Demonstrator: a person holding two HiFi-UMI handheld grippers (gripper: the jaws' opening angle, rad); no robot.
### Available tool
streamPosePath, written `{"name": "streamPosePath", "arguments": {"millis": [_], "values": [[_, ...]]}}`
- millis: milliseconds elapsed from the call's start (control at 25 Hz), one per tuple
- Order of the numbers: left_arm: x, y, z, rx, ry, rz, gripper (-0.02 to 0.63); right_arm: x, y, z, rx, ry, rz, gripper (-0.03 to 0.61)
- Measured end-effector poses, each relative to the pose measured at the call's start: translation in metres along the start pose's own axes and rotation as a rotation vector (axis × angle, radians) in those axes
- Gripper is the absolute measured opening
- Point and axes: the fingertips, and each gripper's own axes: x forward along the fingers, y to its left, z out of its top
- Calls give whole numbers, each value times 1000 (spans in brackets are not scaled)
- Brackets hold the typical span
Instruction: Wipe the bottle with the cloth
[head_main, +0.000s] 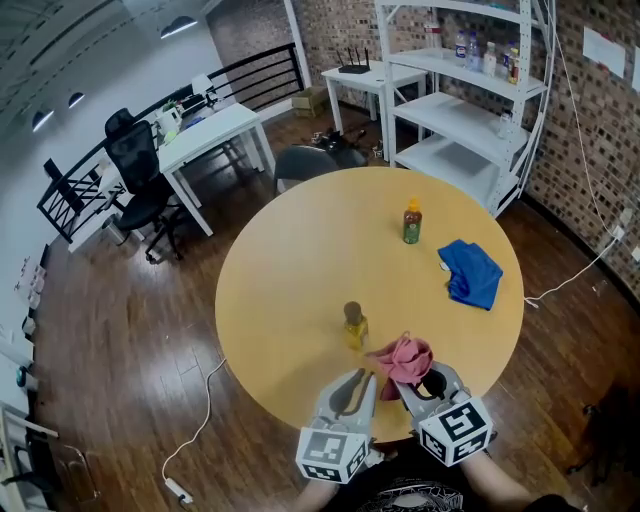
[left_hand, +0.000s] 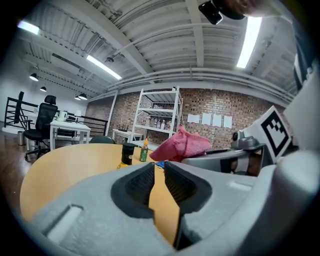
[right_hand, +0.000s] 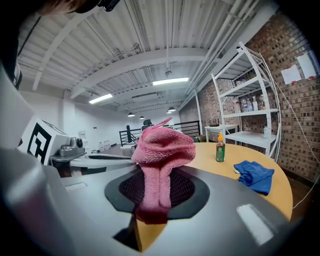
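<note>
A small bottle (head_main: 354, 325) with a dark cap and yellow contents stands upright on the round wooden table (head_main: 300, 290), near its front edge. In the left gripper view the bottle (left_hand: 127, 154) is ahead and a little to the left. My right gripper (head_main: 408, 380) is shut on a pink cloth (head_main: 405, 358), which bunches up above its jaws (right_hand: 162, 150), just right of the bottle. My left gripper (head_main: 360, 378) is just behind the bottle, apart from it. Its jaws (left_hand: 159, 172) stand a narrow gap apart with nothing between them.
A second bottle (head_main: 412, 222) with an orange cap and green label stands further back on the table, with a blue cloth (head_main: 470, 272) to its right. White shelving (head_main: 470, 90), a white desk (head_main: 205, 135), office chairs and floor cables surround the table.
</note>
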Motion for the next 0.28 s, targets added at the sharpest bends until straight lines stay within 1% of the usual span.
{"name": "streamPosePath", "arguments": {"millis": [80, 160, 280], "values": [[-2, -1, -2, 1, 8, -4, 62, -1, 3, 1, -9, -1, -4, 95], [-5, 3, -3, -1, 10, -1, 43, 1, 7, 1, -14, 1, -6, 95], [-8, 10, -3, 1, 15, 8, 43, 5, 11, -1, -14, 4, -8, 95]]}}
